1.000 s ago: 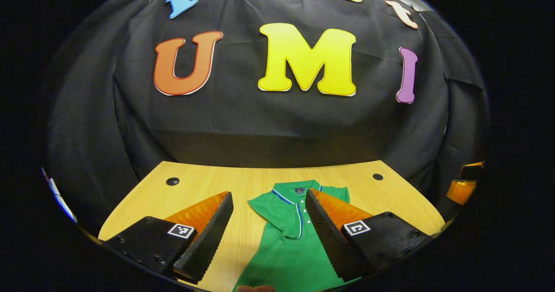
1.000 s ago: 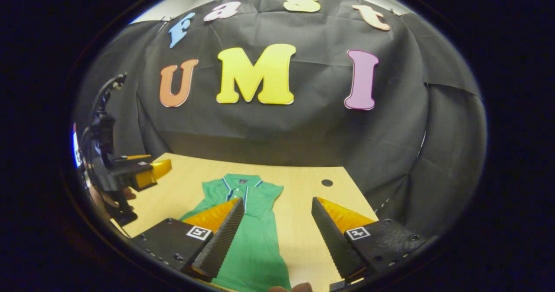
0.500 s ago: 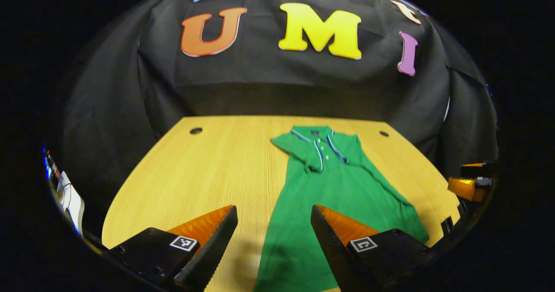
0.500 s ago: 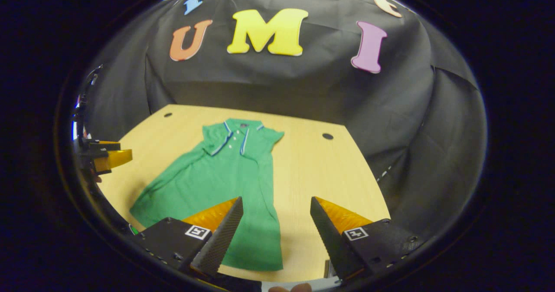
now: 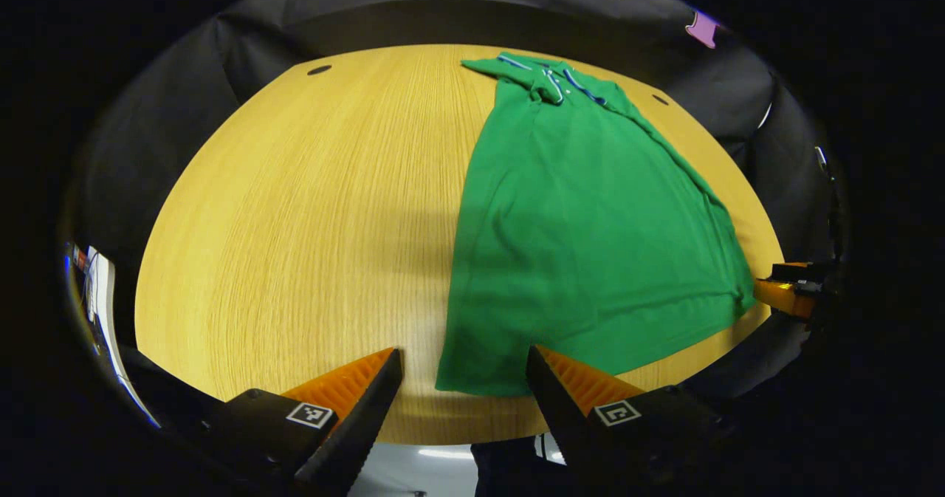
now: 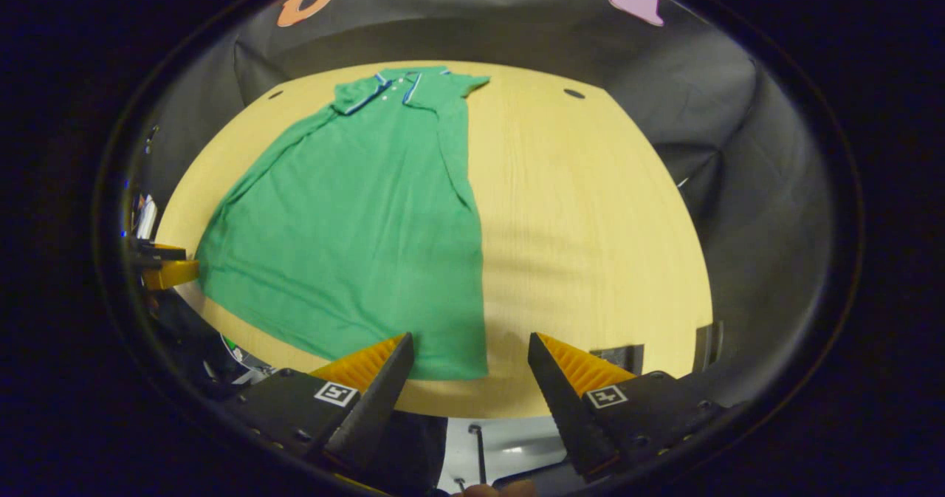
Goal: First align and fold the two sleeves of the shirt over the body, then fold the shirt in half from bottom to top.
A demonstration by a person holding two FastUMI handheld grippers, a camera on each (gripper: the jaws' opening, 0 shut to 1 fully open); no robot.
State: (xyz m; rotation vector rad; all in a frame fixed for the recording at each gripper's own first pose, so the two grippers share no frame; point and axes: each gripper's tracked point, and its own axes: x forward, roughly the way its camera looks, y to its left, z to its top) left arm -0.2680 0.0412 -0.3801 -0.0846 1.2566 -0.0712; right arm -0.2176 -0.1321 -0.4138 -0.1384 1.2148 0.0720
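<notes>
A green polo shirt (image 5: 583,216) lies flat on a wooden table (image 5: 295,209). Its collar (image 5: 543,83) has blue and white trim and points to the far side, by the black cloth wall (image 5: 458,24). Its bottom hem lies at the near edge of the table. The sleeves look already folded in over the body, so the shirt is a long shape, narrow at the top and wider at the bottom.

In the left gripper view, the left gripper (image 5: 464,379) is wide open and holds nothing. It hangs over the near edge of the table, with the shirt's near left corner showing between its fingers. I cannot tell if it touches the cloth. The right gripper (image 5: 790,290) shows at the far right of this view, just beside the shirt's near right corner.

In the right gripper view, the right gripper (image 6: 469,364) is also wide open and holds nothing. The shirt's (image 6: 354,224) near right corner sits between its fingers. The left gripper (image 6: 166,268) shows at the left edge of this view, right by the other near corner of the shirt.

Two small dark holes (image 6: 574,94) are in the table (image 6: 590,224) near its far corners.
</notes>
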